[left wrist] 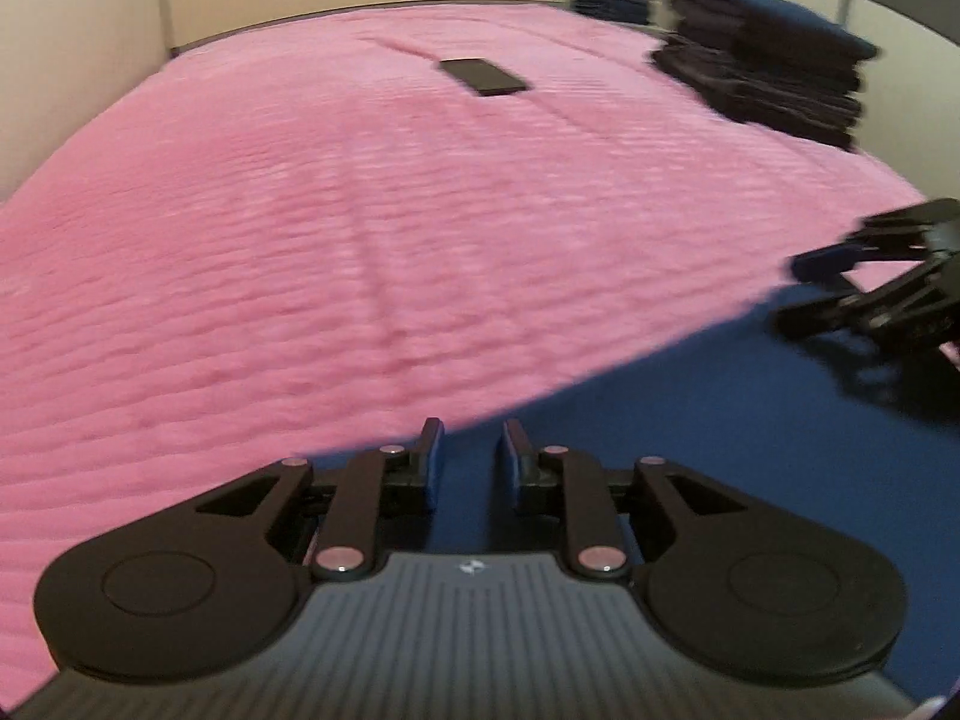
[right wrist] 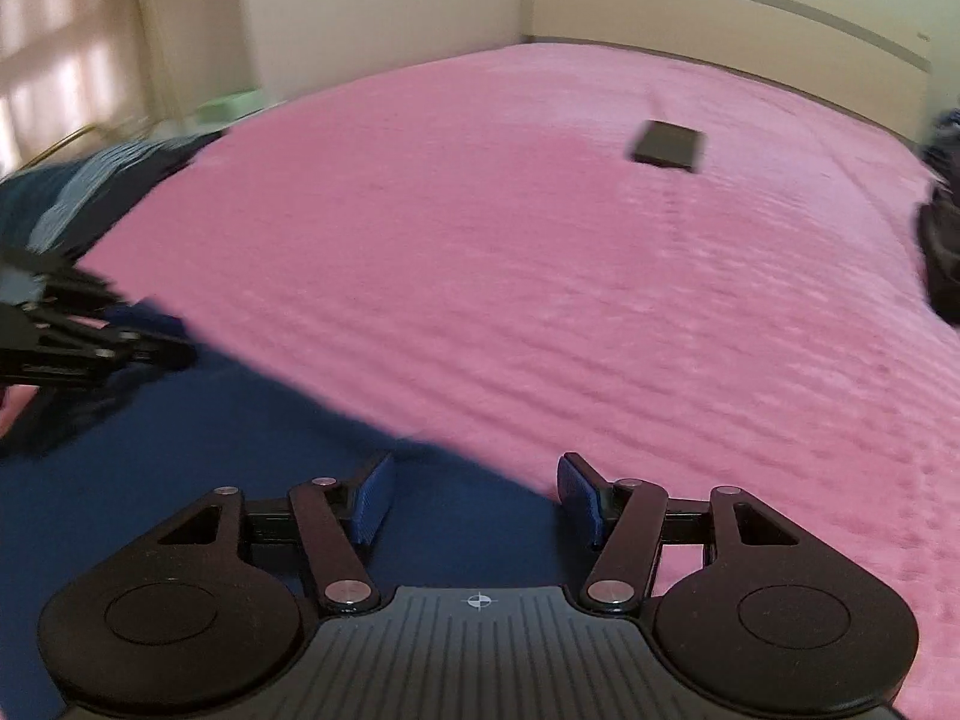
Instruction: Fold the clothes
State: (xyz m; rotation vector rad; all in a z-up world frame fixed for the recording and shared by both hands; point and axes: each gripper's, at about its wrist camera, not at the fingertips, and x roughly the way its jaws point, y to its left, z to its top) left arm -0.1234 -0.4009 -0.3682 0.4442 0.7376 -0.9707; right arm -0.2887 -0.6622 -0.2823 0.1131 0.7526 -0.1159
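Note:
A dark blue garment (left wrist: 720, 450) lies flat on the pink bedspread (left wrist: 300, 240), its straight edge running diagonally across the bed. My left gripper (left wrist: 472, 450) hovers over that edge, jaws a narrow gap apart with only the cloth below showing between them. To its right, my right gripper (left wrist: 798, 291) stands open over the same garment. In the right wrist view the right gripper (right wrist: 474, 480) is spread wide above the blue garment (right wrist: 210, 480) at its edge, holding nothing. The left gripper (right wrist: 174, 339) shows blurred at the left.
A flat black rectangular object (left wrist: 483, 77) lies on the bed further back. A stack of folded dark clothes (left wrist: 768, 72) stands at the far right. A heap of blue striped clothing (right wrist: 90, 192) sits at the bed's left side. A pale headboard (right wrist: 720, 6) closes the far end.

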